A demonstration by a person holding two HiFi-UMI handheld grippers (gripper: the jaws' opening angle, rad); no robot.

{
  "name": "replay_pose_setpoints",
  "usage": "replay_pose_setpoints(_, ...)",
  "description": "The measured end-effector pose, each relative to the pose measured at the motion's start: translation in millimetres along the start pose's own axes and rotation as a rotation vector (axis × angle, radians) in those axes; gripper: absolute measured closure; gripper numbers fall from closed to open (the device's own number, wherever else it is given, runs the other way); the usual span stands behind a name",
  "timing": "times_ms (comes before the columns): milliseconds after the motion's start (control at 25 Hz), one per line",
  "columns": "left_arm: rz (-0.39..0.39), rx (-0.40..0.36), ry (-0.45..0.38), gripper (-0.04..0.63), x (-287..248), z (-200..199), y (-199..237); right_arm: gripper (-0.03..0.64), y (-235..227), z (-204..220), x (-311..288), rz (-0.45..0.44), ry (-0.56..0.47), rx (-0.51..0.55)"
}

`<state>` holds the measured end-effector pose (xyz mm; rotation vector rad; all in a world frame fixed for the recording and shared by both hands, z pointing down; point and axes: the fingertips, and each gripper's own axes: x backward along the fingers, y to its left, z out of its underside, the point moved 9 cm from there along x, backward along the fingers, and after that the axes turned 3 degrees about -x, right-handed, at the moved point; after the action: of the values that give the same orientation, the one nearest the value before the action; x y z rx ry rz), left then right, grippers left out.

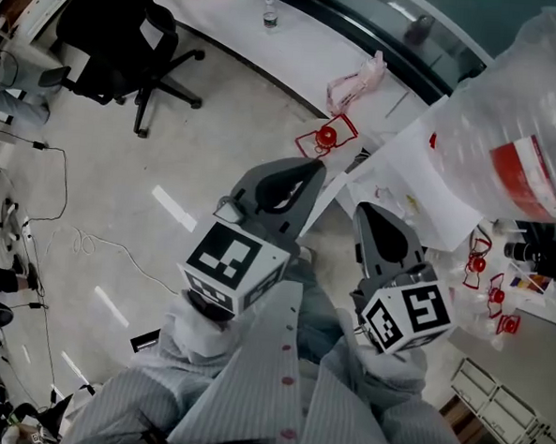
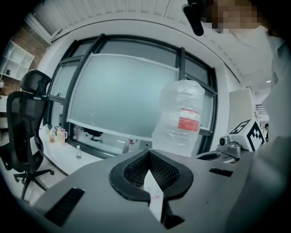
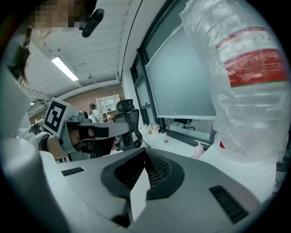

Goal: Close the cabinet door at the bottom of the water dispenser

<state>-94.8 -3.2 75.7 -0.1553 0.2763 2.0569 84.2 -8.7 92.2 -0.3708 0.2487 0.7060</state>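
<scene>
The right claw is pressed together, seemingly empty — a big clear water bottle looms at right.

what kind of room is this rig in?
Most likely an office or lab workspace: a black swivel chair on a hard floor, a long white counter running under a wall of windows, and a plastic-wrapped water jug.

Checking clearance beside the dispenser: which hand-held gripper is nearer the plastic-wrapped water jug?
Right. In the head view, the right hand-held gripper sits just below and left of the water jug. The left hand-held gripper is farther left, beyond the right one.
</scene>
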Motion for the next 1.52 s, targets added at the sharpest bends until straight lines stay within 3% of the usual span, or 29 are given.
replay_pose_setpoints(440, 0.096, -0.01, 0.052, 0.586, -18.6, 23.3, 42.1, 0.604, -3.8, 18.8, -36.8, 0.148, 0.031, -0.055)
replay_pose_setpoints(840, 0.108, 0.016, 0.091, 0.586, -50.6, 76.8, 82.6, 0.603, -26.7, 72.5, -85.9, 0.246, 0.088, -0.108)
replay_pose_setpoints(1120, 0.095, 0.072, 0.124, 0.586, -71.0, 135.7, 103.5, 0.602, -52.1, 131.4, -125.0, 0.307, 0.157, -0.177)
replay_pose_setpoints(1520, 0.04, 0.17, 0.271, 0.586, -81.7, 250.0, 122.2, 0.601, -84.8, 232.8, -162.0, 0.376, 0.241, -0.253)
